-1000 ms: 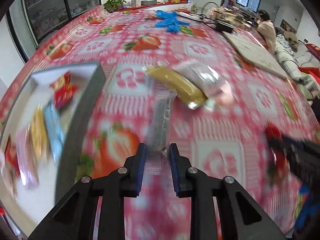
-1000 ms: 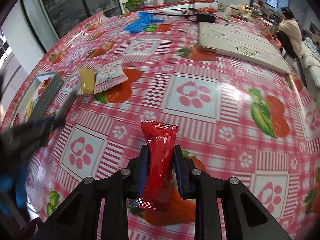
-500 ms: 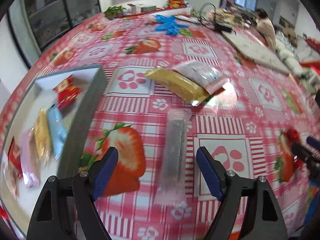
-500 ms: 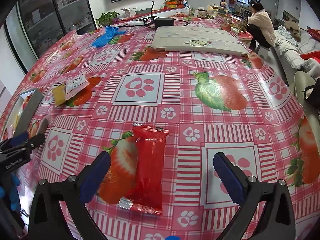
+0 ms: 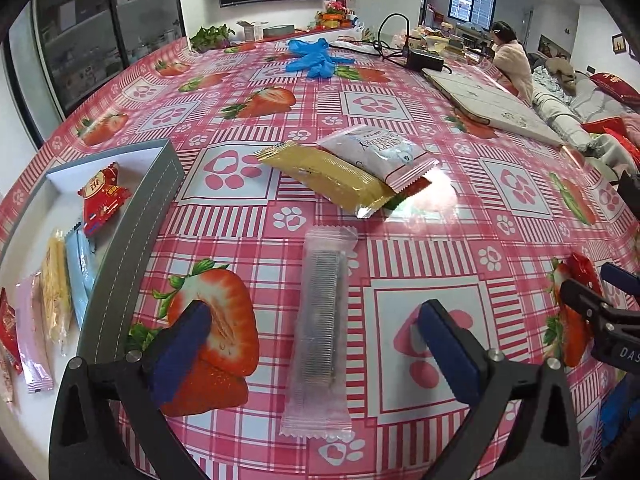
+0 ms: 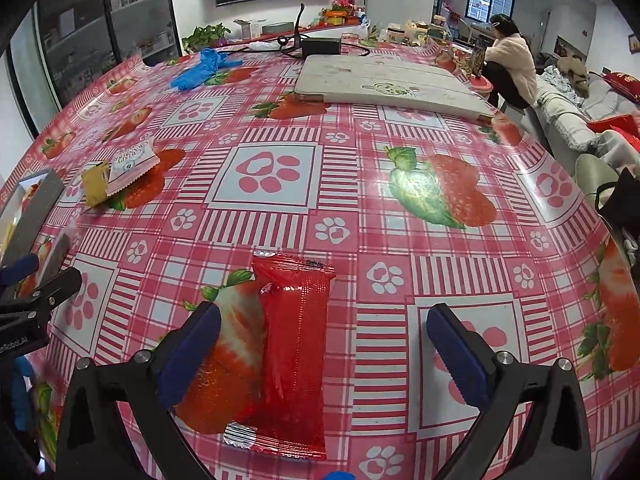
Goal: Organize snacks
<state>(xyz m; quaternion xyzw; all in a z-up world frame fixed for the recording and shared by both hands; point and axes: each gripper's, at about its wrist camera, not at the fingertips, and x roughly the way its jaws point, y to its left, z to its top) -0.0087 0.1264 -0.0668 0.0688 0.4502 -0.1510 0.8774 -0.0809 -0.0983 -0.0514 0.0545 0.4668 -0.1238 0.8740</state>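
both jaws have just been opening: left gripper [image 5: 314, 344] stands wide around the clear packet [image 5: 320, 332], right gripper [image 6: 323, 346] wide around the red packet [image 6: 294, 354], neither gripped, both flat on the surface [image 6: 280, 176].

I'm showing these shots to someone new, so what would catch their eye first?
Probably the loud pink strawberry tablecloth that fills both views. Next, the red packet lying flat between the open right gripper, and the clear packet lying the same way between the open left gripper. At the left edge of the left wrist view a grey tray holds a row of snacks.
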